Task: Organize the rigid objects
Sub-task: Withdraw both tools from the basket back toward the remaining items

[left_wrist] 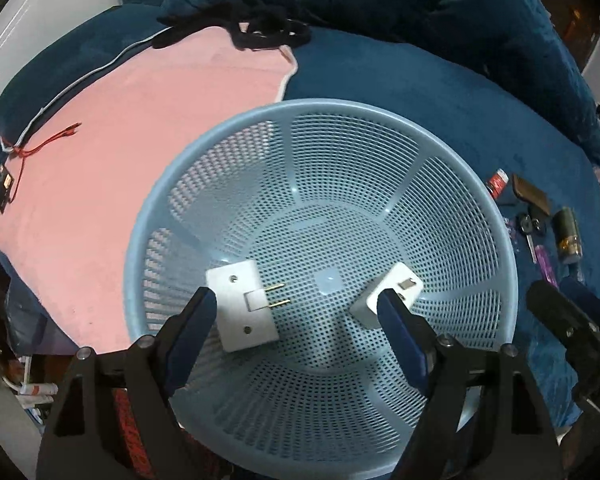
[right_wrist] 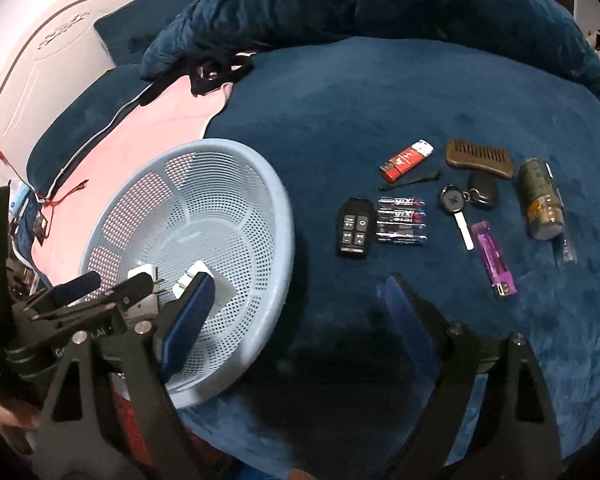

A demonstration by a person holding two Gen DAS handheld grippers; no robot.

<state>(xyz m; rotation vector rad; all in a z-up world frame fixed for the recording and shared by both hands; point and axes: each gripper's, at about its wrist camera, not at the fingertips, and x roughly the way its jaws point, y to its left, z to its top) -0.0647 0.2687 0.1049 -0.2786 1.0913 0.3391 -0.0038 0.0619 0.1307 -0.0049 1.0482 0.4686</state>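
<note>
A: How far along? Two white plugs lie in the blue basket on the bed; both sets of tongs, left and right, are released and carry nothing.

B: And what is left? Most of it, by the look; well right of the basket on the blanket lie a remote, batteries, a red drive, a comb, keys, a purple lighter and a can; the right tongs hover nearest the remote.
</note>
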